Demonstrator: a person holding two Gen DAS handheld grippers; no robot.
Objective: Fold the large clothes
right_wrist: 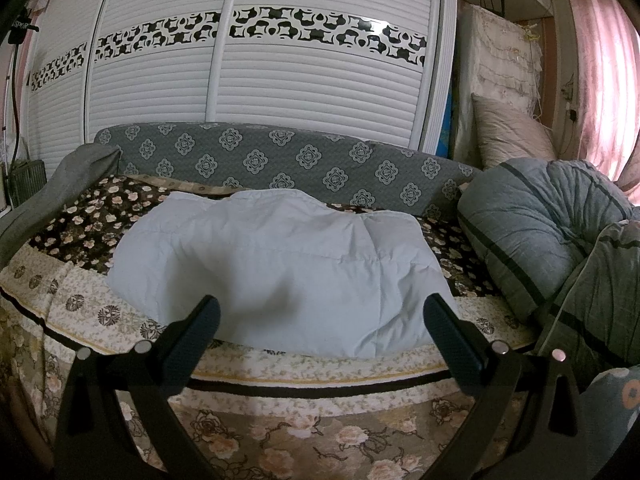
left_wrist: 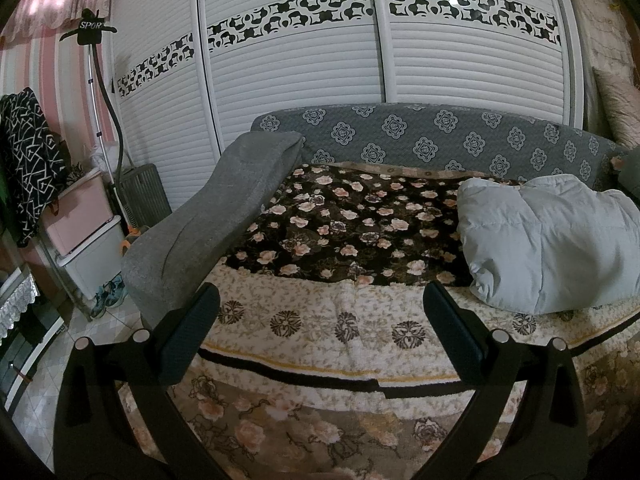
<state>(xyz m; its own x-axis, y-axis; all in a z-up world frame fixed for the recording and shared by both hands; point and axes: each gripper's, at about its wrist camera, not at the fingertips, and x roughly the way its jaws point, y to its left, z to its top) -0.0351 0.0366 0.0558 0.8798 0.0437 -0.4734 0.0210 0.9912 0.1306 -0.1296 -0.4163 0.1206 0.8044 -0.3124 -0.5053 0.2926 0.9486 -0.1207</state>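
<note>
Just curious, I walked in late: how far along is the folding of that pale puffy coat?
The pale puffy garment already lies in a compact bundle on the floral blanket. Nothing is in hand: the left gripper and right gripper are both open and empty. Whether more folds remain, I cannot tell.

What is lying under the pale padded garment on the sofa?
The pale padded garment rests on a floral blanket covering the sofa seat. Dark rose pattern shows around it; whatever lies directly beneath the garment is covered.

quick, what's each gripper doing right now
left gripper: open, holding nothing.
right gripper: open, holding nothing, in front of the white garment.
</note>
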